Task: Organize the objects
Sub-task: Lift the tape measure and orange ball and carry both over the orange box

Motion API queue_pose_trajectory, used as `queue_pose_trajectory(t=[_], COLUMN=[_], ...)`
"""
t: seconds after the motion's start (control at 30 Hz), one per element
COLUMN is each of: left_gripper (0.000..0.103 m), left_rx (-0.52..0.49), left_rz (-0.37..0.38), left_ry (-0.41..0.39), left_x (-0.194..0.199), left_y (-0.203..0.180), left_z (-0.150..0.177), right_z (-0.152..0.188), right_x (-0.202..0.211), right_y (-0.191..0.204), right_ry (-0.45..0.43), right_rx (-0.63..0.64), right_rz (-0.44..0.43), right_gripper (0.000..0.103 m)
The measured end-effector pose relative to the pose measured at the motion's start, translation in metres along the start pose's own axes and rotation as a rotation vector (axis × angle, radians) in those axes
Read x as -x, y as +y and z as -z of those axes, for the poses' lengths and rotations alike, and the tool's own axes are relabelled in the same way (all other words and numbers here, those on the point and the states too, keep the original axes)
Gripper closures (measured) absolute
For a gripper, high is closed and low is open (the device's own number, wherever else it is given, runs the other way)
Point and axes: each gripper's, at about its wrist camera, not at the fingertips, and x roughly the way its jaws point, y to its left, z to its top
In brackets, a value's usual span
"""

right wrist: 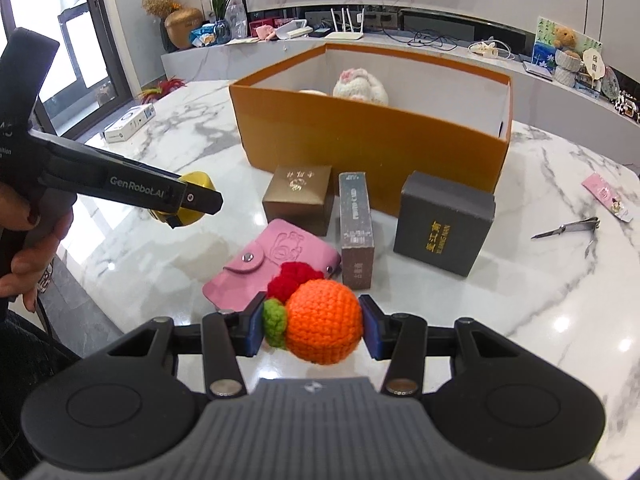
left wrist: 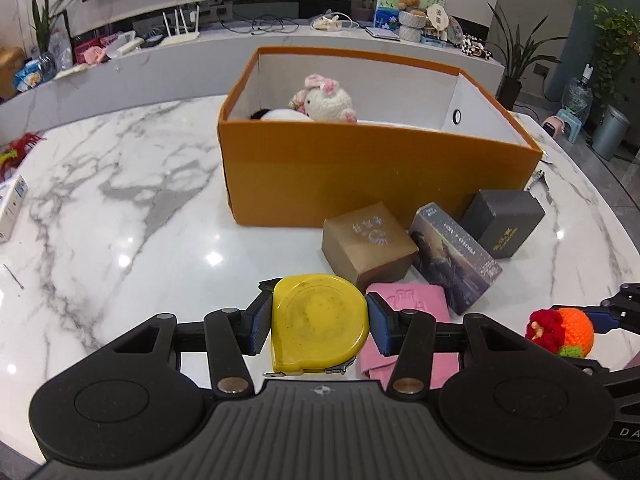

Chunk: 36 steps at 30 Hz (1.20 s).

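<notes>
A: Left wrist view first — what has the left gripper (left wrist: 319, 325) got?

B: Its jaws are clamped on the flat sides of a yellow tape measure (left wrist: 319, 322), held clear of the marble table (left wrist: 120, 208). I'd judge it is bound for the orange box (left wrist: 360, 168) toward the table's far edge, where a white knitted bunny (left wrist: 329, 101) already lies.

A: Anything between?

B: A gold box (left wrist: 368, 242), a slim card box (left wrist: 454, 256) and a dark grey box (left wrist: 505, 222) stand just before the box's near wall; a pink wallet (left wrist: 412, 300) lies under the jaws.

A: And the right wrist view?

B: The right gripper (right wrist: 312, 326) squeezes a crocheted orange (right wrist: 324, 322) by its sides — soft, so it gives a little. The same three boxes stand ahead; nail clippers (right wrist: 568, 229) lie apart near the right edge. The left tool crosses at the left, so the two could crowd each other over the box.
</notes>
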Motion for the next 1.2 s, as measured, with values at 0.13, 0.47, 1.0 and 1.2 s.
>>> queue_pose_trajectory(t=[0.13, 0.47, 1.0, 1.2], left_gripper=[0.045, 0.045, 0.045, 0.045], left_rx=[0.001, 0.000, 0.065, 0.167], left_rz=[-0.015, -0.050, -0.026, 0.019], left_ry=[-0.038, -0.085, -0.337, -0.308], left_x=[0.009, 0.013, 0.047, -0.011], left_y=[-0.005, -0.012, -0.016, -0.002], left_z=[-0.004, -0.007, -0.128, -0.153], right_z=[-0.006, -0.017, -0.136, -0.161], right_x=[0.008, 0.017, 0.041, -0.010], right_y=[-0.001, -0.001, -0.049, -0.090], right_ry=[-0.041, -0.096, -0.431, -0.394], right_rx=[-0.022, -0.037, -0.198, -0.294], right_rz=[0.010, 0.001, 0.090, 0.117], right_gripper=[0.053, 0.053, 0.053, 0.053])
